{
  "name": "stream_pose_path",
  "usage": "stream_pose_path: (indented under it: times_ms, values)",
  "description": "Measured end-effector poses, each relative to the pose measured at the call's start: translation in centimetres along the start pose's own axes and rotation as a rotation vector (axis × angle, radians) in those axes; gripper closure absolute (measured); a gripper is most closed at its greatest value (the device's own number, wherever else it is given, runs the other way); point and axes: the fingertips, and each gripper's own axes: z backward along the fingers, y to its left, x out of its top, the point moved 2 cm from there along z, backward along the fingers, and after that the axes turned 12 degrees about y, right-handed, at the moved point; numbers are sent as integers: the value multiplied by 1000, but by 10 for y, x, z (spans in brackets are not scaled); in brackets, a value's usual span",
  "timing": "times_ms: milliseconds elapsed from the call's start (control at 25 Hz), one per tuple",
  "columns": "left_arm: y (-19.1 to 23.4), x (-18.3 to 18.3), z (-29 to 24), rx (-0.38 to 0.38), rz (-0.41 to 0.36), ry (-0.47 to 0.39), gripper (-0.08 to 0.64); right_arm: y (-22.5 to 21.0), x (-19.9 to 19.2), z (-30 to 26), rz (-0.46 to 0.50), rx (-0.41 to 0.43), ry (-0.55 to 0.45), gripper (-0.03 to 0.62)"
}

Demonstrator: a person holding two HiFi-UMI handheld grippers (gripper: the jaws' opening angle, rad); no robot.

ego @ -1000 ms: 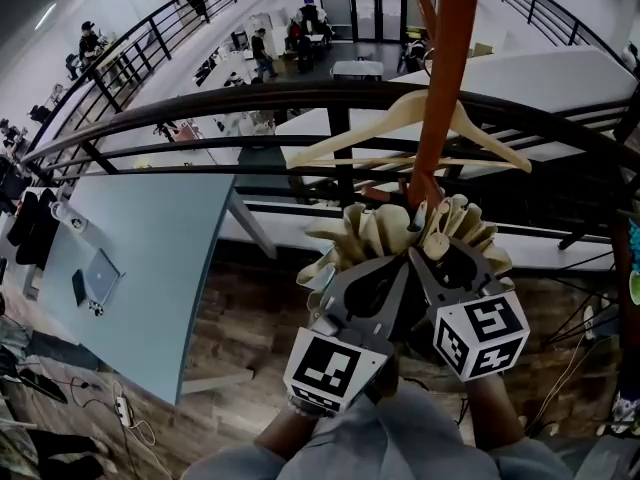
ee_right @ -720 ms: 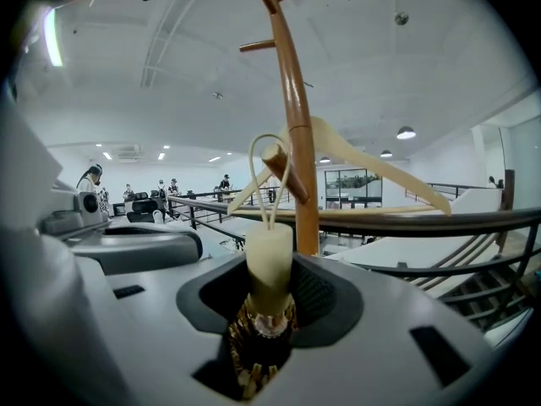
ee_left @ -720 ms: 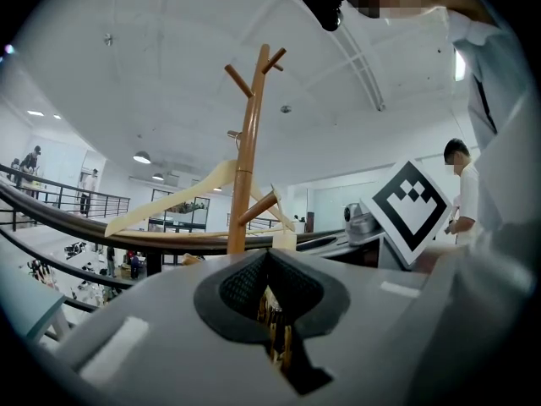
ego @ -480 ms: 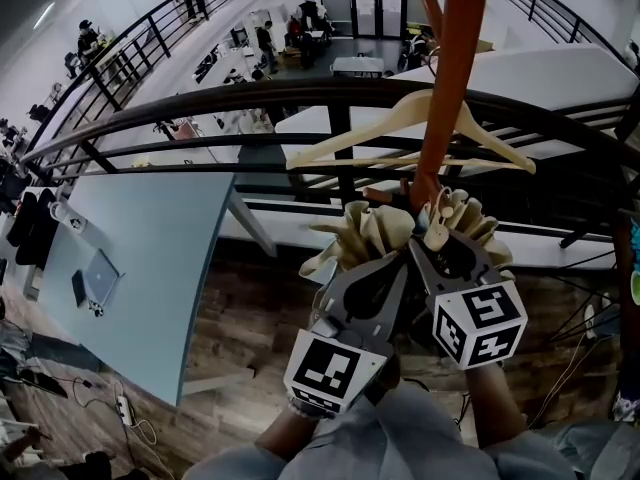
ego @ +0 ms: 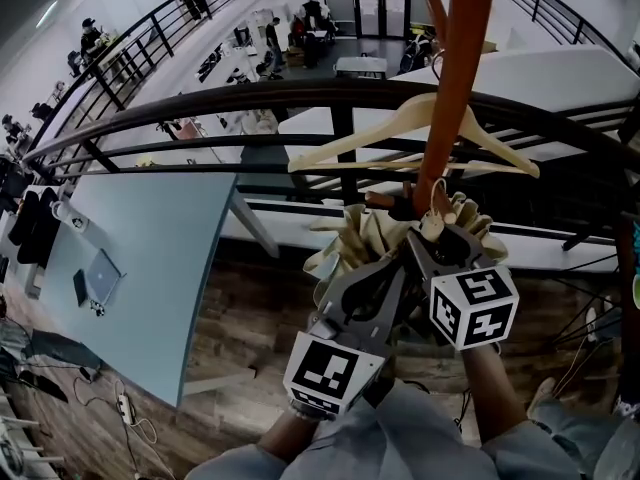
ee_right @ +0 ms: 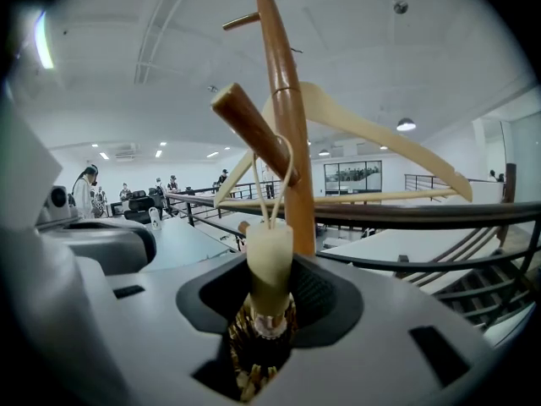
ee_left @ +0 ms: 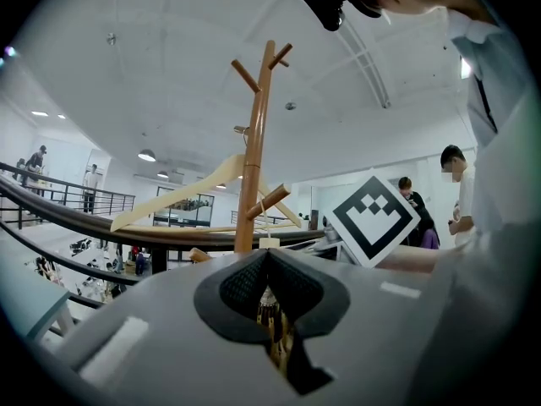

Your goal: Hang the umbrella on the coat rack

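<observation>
The coat rack's orange-brown pole (ego: 455, 78) rises straight ahead, with a wooden hanger (ego: 400, 133) hung on it. The folded beige umbrella (ego: 365, 233) is held level in front of the pole by both grippers. My right gripper (ego: 432, 233) is shut on the cream handle (ee_right: 269, 260). The handle's cord loop (ee_right: 275, 184) reaches up round a short slanted peg (ee_right: 254, 129) on the pole (ee_right: 292, 142). My left gripper (ego: 385, 268) is shut on the umbrella's folded canopy (ee_left: 272, 328). The pole (ee_left: 249, 176) stands just beyond it.
A black balcony railing (ego: 250, 103) runs across behind the rack, with a drop to a lower floor beyond. A blue-grey table (ego: 140, 258) stands down to the left. People stand at the right (ee_left: 456, 184) and far off below.
My right gripper has carried the handle a little forward toward the pole and peg. The left gripper has stayed put.
</observation>
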Motion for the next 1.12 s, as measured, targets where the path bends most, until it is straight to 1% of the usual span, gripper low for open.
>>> stream_pose_path:
  times_ms: [120, 320, 720, 840, 960, 1040, 1120]
  values:
    - [0, 1, 2, 5, 30, 10, 554, -1, -3, -7, -5, 5, 12, 456]
    - [3, -3, 2, 7, 0, 3, 554, -3, -9, -17, -12, 10, 28, 456]
    - [5, -4, 2, 15, 3, 7, 554, -10, -10, -29, 0, 15, 8, 454]
    - [6, -2, 5, 22, 20, 9, 554, -11, -10, -31, 3, 27, -2, 453]
    - [6, -1, 5, 24, 20, 4, 554, -12, -10, -33, 8, 37, -7, 453]
    - [5, -1, 5, 22, 6, -1, 554, -12, -10, -33, 10, 37, -8, 453]
    - [5, -1, 6, 28, 17, 1, 554, -12, -11, -32, 11, 42, -10, 444]
